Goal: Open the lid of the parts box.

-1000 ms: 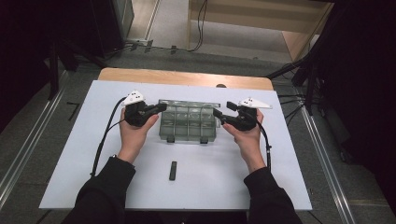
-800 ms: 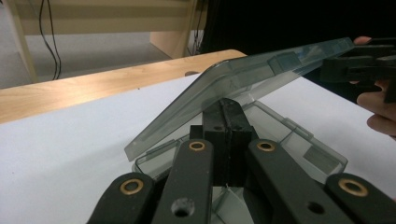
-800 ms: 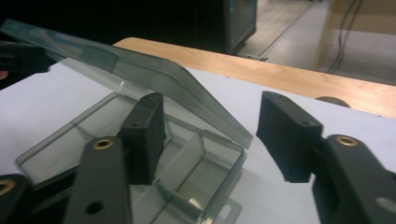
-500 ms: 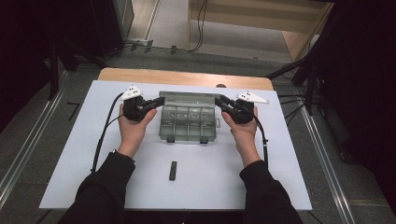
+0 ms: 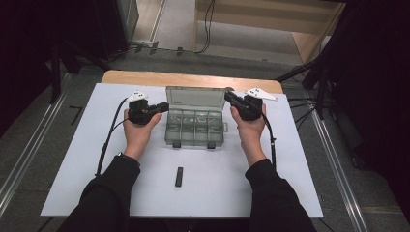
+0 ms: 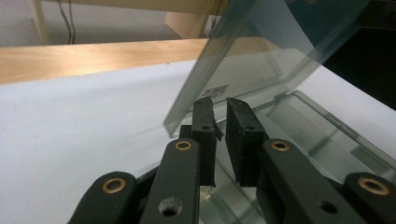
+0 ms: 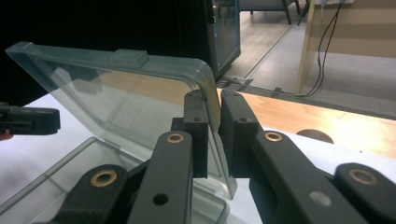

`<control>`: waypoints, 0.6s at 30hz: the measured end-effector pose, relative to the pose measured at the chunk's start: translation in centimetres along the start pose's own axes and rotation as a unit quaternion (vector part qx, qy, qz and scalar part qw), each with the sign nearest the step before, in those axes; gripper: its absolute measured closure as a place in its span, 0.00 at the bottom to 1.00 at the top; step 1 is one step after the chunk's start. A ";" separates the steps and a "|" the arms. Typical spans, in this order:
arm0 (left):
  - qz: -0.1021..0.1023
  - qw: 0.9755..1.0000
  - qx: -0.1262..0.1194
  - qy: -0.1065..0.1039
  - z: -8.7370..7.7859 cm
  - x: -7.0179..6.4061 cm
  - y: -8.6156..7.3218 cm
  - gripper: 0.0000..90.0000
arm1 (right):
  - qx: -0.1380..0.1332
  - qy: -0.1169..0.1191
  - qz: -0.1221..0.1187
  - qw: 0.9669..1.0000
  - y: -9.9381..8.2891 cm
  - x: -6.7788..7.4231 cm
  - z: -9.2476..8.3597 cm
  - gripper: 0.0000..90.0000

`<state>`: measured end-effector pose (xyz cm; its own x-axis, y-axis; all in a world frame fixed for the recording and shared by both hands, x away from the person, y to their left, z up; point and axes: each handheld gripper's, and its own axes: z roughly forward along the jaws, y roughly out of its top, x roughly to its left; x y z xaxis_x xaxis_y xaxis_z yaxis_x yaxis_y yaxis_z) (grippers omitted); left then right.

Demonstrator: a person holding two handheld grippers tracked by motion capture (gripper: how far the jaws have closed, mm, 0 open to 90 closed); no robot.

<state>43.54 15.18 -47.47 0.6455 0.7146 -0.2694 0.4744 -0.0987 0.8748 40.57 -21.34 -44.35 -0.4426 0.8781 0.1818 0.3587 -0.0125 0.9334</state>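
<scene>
On the white table (image 5: 290,183), midway between its left and right edges and nearer the far edge, a clear plastic compartment box (image 5: 195,130), base flat on the sheet, long side parallel to the near edge. Hinged at the box's far side, the lid (image 5: 196,98), raised and standing steeply, nearly upright, see-through, with a small printed label low on it in the left gripper view (image 6: 261,56). At the lid's left end, the left gripper (image 5: 164,106), held in the person's left hand (image 5: 138,133) and pointing in towards the box. In the left gripper view, jaws of that gripper (image 6: 218,107) only a narrow gap apart, having just been opening; nothing clearly pinched between them, the lid's edge rising just past the tips, blurred. At the lid's right end, near its top corner, the right gripper (image 5: 228,94), held in the right hand (image 5: 249,128). In the right gripper view, jaws of that gripper (image 7: 212,100) having just been closing, now clamped on the lid (image 7: 116,102), with its rounded corner rim running down between the two pads. Farther off at the left of that view, the other gripper's black tip. Near the middle of the table's near edge, well apart from the box, a small black stick-shaped object (image 5: 179,176) lying flat. Along the far edge, a strip of bare wood (image 5: 145,77) beyond the white sheet.
</scene>
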 end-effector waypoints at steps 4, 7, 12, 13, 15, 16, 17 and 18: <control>-0.001 1.000 0.016 0.017 1.2 0.7 -0.2 0.81 | 0.006 -0.006 0.004 1.000 0.6 -0.4 0.8 0.90; -0.007 0.999 0.018 0.027 1.7 0.9 -0.2 0.79 | 0.012 -0.012 0.003 1.000 1.1 -0.7 1.5 0.91; -0.016 0.999 0.016 0.036 2.3 1.3 -0.1 0.80 | 0.017 -0.010 0.020 1.000 1.4 -1.3 2.4 0.91; -0.015 0.999 0.017 0.037 2.5 1.3 -0.1 0.80 | 0.016 -0.008 0.022 1.000 1.5 -1.5 2.5 0.91; -0.011 0.999 0.019 0.039 2.8 1.3 -0.1 0.80 | 0.019 -0.008 0.024 0.999 1.6 -1.7 2.9 0.91; -0.011 0.999 0.018 0.039 3.1 1.3 -0.2 0.81 | 0.021 -0.010 0.024 0.999 1.7 -1.7 3.0 0.91; -0.010 0.999 0.018 0.040 3.2 1.4 -0.2 0.81 | 0.022 -0.010 0.022 0.999 1.8 -1.8 3.2 0.91; -0.014 0.999 0.016 0.041 3.3 1.4 -0.2 0.83 | 0.023 -0.012 0.022 0.999 1.8 -1.9 3.3 0.92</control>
<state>46.30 13.88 -49.35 0.5804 0.7722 -0.2585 0.5117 -0.0989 0.8535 44.78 -21.42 -44.02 -0.4057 0.8886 0.2138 0.4156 -0.0289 0.9091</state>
